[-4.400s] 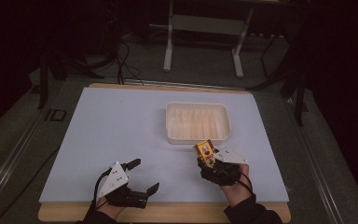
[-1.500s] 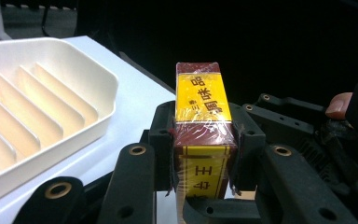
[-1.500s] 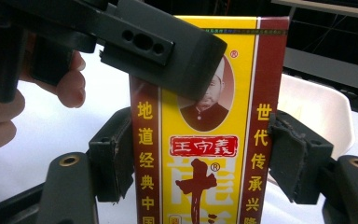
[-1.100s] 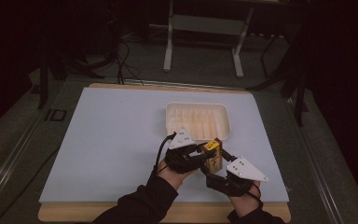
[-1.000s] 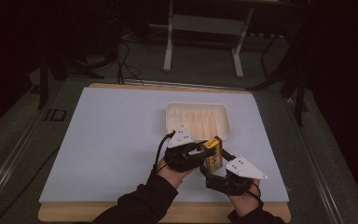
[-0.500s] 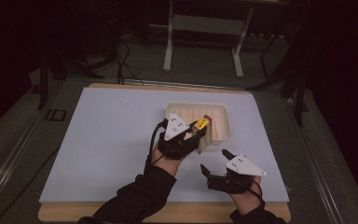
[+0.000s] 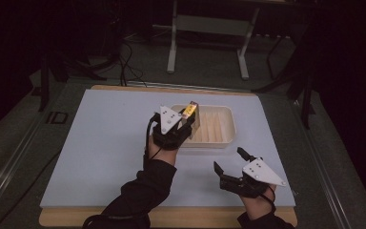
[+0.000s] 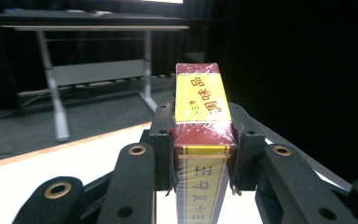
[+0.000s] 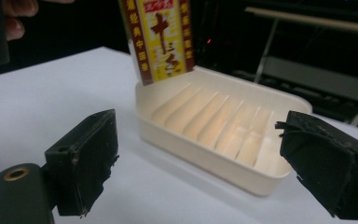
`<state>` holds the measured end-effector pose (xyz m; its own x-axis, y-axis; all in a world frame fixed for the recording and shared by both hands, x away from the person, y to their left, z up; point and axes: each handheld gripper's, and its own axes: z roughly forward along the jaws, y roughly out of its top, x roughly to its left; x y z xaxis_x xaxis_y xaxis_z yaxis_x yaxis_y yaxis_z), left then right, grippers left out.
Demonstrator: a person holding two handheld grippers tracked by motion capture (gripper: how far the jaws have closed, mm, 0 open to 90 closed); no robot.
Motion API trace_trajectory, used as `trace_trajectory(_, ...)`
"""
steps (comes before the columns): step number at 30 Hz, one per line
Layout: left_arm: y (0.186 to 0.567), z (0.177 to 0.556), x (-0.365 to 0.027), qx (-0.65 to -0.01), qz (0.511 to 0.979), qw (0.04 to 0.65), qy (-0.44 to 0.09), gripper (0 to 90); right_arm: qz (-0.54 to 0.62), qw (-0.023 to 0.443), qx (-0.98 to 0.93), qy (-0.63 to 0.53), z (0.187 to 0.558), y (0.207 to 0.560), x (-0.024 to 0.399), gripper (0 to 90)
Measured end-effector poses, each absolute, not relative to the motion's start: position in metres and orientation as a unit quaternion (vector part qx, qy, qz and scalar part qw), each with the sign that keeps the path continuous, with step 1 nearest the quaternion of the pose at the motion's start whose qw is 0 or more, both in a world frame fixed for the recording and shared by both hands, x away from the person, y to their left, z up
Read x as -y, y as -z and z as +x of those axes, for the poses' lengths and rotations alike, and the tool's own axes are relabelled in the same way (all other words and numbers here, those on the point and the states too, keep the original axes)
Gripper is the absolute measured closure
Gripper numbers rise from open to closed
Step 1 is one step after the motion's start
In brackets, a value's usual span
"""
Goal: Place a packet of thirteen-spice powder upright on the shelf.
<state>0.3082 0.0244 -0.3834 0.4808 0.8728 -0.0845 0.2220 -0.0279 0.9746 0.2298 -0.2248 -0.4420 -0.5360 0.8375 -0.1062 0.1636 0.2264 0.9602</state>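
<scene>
Two tongs are working over the pale surface [image 7: 90, 143]. At the left in the high view, the left tongs [image 7: 187, 119] are gripping a red and yellow box [image 7: 189, 110], and the box is hanging above the near-left corner of the cream tray [image 7: 228, 125]. I cannot tell from this view if the box is touching the tray rim. In the left gripper view the pads are pressing both sides of the box [image 8: 198, 116], and its lower part is being cut off by the bottom edge of the picture. In the right gripper view the top of the box [image 9: 161, 37] is running out of the frame, and its lower end is sitting just above the tray's [image 9: 223, 163] far-left corner. Some fingers [image 9: 14, 21] are showing at the upper left edge, partly cut off. Farther right, the right tongs [image 7: 228, 162] are standing wide open with nothing between them, near the tray and apart from it. Its jaws have just been opening. The printed characters on the box are hard to read.
</scene>
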Motion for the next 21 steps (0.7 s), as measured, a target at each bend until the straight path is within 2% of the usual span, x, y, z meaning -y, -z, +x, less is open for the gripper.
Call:
trace_trajectory(5, 0.389, 0.320, -0.028, -0.432, 0.642, 0.540, -0.329, 68.9, 0.347, 0.341, -0.712, -0.506, 0.228, 0.442, 0.225, 11.0)
trace_trajectory(11, 0.401, 0.334, -0.032, -0.469, 0.622, 0.528, -0.339, 68.9, 0.351, 0.344, -0.711, -0.503, 0.229, 0.443, 0.227, 11.0)
trace_trajectory(15, 0.409, 0.340, -0.030, -0.491, 0.600, 0.516, -0.363, 68.8, 0.348, 0.350, -0.711, -0.501, 0.228, 0.444, 0.226, 11.0)
trace_trajectory(21, 0.423, 0.351, -0.027, -0.516, 0.589, 0.505, -0.363, 68.8, 0.348, 0.342, -0.714, -0.502, 0.228, 0.445, 0.226, 11.0)
